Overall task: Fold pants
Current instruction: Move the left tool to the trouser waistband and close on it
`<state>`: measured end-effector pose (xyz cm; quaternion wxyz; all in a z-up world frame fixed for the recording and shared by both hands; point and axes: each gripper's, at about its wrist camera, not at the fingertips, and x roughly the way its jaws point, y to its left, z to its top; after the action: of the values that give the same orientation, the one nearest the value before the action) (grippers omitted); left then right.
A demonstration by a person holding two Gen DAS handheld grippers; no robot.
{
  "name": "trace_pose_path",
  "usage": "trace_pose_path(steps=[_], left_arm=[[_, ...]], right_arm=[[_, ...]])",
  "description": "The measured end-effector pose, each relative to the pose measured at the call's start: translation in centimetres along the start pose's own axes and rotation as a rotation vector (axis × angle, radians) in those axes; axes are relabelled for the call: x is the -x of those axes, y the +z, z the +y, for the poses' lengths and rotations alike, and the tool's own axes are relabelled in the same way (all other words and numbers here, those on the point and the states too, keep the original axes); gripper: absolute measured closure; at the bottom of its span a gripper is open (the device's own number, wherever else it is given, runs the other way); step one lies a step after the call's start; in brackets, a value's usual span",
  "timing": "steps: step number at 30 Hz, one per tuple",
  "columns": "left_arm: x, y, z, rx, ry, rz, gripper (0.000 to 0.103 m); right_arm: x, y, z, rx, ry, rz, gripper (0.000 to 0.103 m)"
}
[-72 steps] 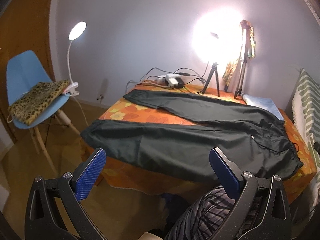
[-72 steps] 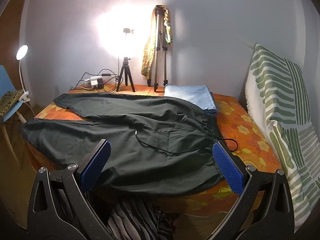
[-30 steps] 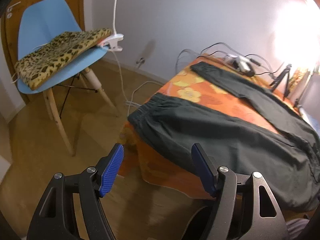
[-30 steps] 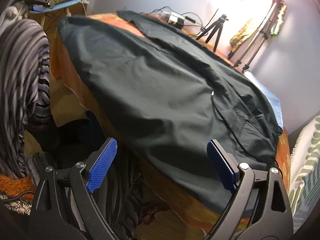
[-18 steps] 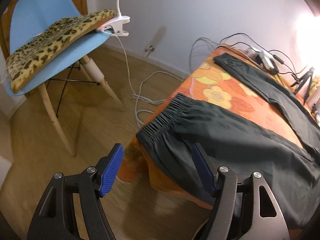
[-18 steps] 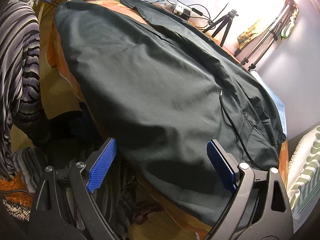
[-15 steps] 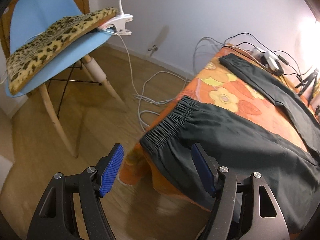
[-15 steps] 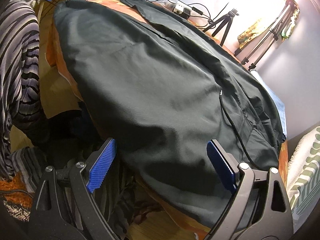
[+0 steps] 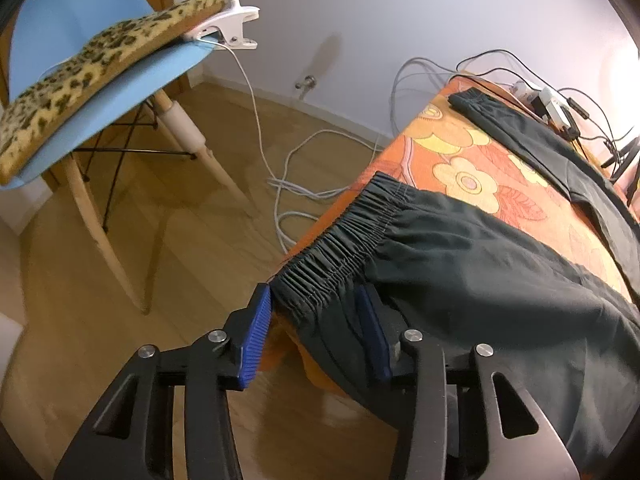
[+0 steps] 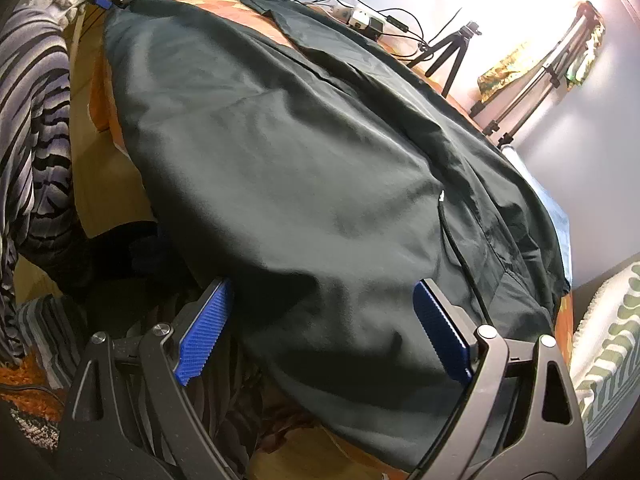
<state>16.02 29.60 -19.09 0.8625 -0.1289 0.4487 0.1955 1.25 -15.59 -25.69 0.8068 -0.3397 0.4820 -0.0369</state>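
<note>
The left gripper (image 9: pixel 316 330) straddles the elastic cuff (image 9: pixel 340 248) of the dark pants (image 10: pixel 304 168), jaws not yet closed; the right gripper (image 10: pixel 320 332) gapes wide. Pants cover the orange floral tablecloth (image 9: pixel 452 152) (blue chair (image 9: pixel 100 92) beside, wooden floor below).

Blue chair (image 9: pixel 100 80), wooden floor (image 9: pixel 160 272), white wall (image 9: pixel 400 12)

Two close wrist views, shared pants (image 9: pixel 500 280)
</note>
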Motion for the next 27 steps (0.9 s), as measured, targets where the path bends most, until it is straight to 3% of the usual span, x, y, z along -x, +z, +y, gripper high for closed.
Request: trace_pose_path(steps=[8,22,25,27], left_arm=[[0.6,0.3,-1.0,-0.021,0.013,-0.043,0.09],[3.3,2.3,-2.0,-0.024,-0.013,-0.137,0.094],[3.9,2.7,-2.2,-0.036,-0.013,-0.15,0.094],[4.2,2.9,-2.2,-0.036,-0.016,-0.156,0.095]], right_arm=[[0.2,-0.4,0.1,0.013,-0.007,-0.003,0.01],[1.2,-1.9,0.9,0.051,0.043,-0.033,0.01],[1.1,-2.1,1.4,0.088,0.007,-0.026,0.01],[0.7,-2.2,1.5,0.106,-0.025,-0.008,0.023]])
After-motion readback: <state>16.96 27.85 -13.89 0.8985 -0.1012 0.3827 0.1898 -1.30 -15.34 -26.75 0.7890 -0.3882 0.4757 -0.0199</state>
